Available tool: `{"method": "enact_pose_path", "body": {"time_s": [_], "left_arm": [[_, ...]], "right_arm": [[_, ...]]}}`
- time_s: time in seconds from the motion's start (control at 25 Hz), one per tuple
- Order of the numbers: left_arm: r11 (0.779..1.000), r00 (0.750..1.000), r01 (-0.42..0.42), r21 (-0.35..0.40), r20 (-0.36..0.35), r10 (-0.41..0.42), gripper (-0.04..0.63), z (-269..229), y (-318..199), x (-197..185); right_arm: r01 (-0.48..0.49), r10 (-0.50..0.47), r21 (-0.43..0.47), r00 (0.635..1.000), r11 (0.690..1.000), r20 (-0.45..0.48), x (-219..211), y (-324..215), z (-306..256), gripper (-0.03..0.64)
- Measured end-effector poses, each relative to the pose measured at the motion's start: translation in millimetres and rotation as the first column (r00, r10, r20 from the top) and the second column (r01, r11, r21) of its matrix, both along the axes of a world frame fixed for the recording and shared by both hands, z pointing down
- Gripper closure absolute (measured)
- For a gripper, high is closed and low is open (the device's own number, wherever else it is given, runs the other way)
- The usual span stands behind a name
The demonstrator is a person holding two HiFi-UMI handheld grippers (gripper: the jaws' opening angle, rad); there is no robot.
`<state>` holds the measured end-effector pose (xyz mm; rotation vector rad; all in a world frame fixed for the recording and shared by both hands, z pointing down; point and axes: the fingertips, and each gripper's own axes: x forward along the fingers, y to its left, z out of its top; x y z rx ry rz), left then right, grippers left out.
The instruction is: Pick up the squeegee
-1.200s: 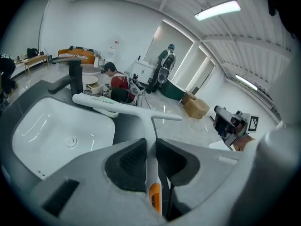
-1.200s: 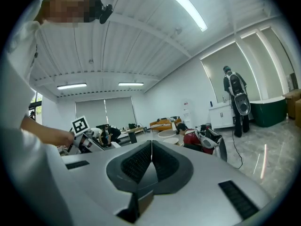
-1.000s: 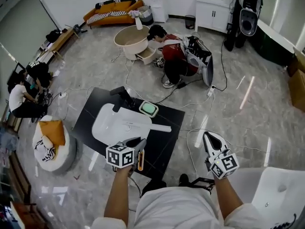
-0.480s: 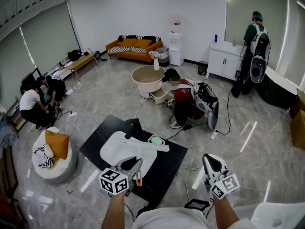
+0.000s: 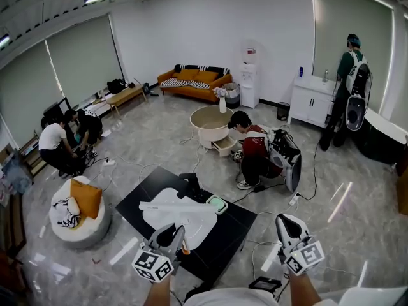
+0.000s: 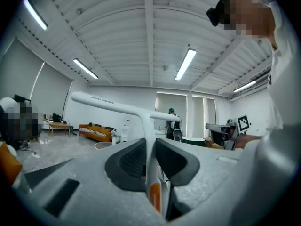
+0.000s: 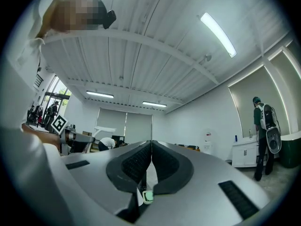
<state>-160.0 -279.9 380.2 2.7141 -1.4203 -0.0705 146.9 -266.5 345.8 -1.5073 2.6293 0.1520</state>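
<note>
Squeegee gripped in my left tool, up off the black worktop

The left tool is clamped partway closed on the white handle, blade bar out front, so it hangs clear above the basin; my right tool is closed tight on nothing, kept aside, I judge, as a spare.

Long white ceiling strip lights give you bright views, glare streaking the glossy grey floor, edges fisheye-bent.
</note>
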Motion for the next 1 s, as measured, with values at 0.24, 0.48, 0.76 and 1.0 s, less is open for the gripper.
{"method": "enact_pose_path", "body": {"time_s": [0.24, 0.48, 0.76, 1.0], "left_arm": [[0.99, 0.995, 0.094, 0.101, -0.031, -0.092, 0.518, -11.5, 14.8, -5.5], [0.981, 0.989, 0.146, 0.131, -0.036, -0.143, 0.518, -13.0, 20.7, -14.4], [0.983, 0.992, 0.122, 0.14, -0.028, -0.119, 0.518, -7.7, 24.6, -7.6], [0.987, 0.995, 0.095, 0.132, -0.028, -0.092, 0.518, -7.8, 22.1, 3.1]], "right_arm": [[0.003, -0.003, -0.021, 1.0, 1.0, 0.011, 7.9, -0.7, 2.1, 0.601], [0.028, -0.027, -0.039, 0.999, 0.999, 0.021, 1.2, 0.2, 8.0, 0.601], [0.066, -0.065, -0.057, 0.997, 0.996, 0.03, -6.3, 2.4, 15.6, 0.601], [0.097, -0.096, -0.067, 0.995, 0.993, 0.012, -9.5, 1.4, 17.1, 0.601]]}}
